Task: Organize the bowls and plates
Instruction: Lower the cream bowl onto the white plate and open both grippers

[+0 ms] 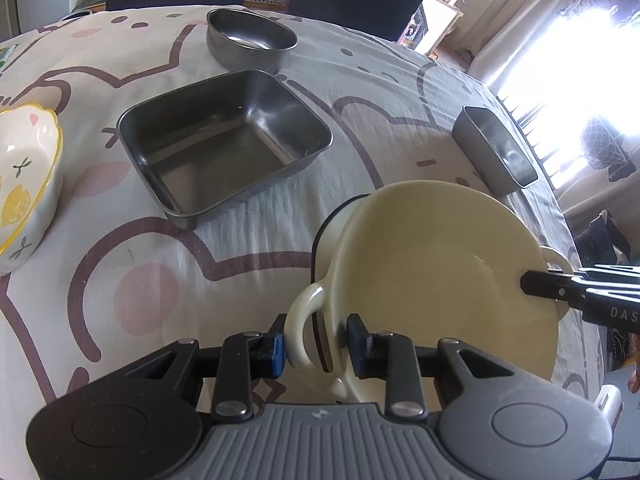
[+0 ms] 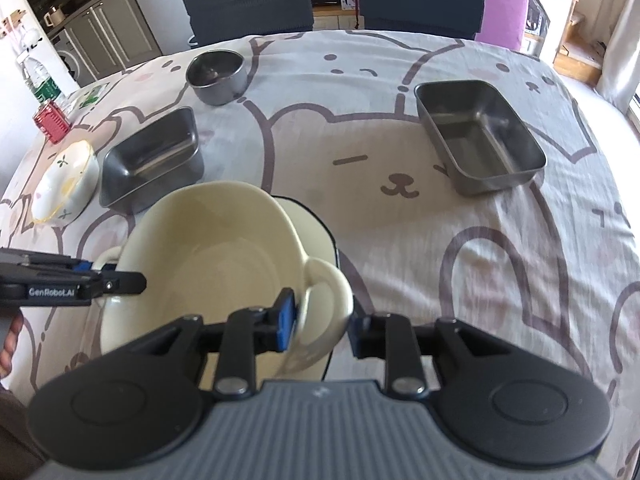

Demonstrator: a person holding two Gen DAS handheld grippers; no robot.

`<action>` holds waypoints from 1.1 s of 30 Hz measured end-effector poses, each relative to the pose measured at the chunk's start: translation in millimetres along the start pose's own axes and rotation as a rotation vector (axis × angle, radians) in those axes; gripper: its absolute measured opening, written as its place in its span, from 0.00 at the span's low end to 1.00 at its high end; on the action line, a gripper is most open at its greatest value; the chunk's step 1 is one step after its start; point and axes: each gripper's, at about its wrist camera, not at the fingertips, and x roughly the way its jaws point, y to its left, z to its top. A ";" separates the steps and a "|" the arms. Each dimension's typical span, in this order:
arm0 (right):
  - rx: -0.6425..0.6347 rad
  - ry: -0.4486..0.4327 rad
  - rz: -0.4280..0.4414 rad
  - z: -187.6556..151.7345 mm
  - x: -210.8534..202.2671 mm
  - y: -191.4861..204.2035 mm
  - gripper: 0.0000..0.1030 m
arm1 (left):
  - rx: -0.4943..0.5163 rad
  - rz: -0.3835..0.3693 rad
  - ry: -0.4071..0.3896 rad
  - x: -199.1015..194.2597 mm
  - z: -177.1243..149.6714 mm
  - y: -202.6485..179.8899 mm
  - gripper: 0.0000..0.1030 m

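A cream bowl [image 1: 432,264] with two loop handles hangs tilted over a white dish with a dark rim [image 1: 332,220]. My left gripper [image 1: 316,340] is shut on the bowl's near handle [image 1: 304,312], with one pad outside the loop and the other against the bowl wall. In the right wrist view my right gripper [image 2: 324,328] is closed around the other handle [image 2: 328,296] of the same cream bowl [image 2: 216,264], a pad touching each side. The right gripper's fingers [image 1: 544,285] show at the bowl's far rim. The left gripper's fingers [image 2: 124,282] show at left.
On the bear-print tablecloth [image 2: 400,208] stand a square steel tray [image 1: 224,140], a round steel bowl [image 1: 250,38], a rectangular steel tin [image 2: 480,136] and a lemon-patterned ceramic bowl [image 1: 24,188]. A red can [image 2: 50,122] stands at the far left edge. Dark chairs stand behind the table.
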 end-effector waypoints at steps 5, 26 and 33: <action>0.014 0.006 0.008 -0.1 2.7 -3.4 0.32 | 0.021 0.005 -0.002 -0.7 -0.2 -2.9 0.31; 0.033 0.018 -0.009 -10.0 18.4 -11.7 0.38 | 0.034 -0.002 -0.003 -3.7 0.1 -4.3 0.34; 0.085 -0.010 -0.016 -18.9 16.5 -12.6 0.57 | -0.011 -0.004 -0.023 -13.4 -1.2 -0.7 0.58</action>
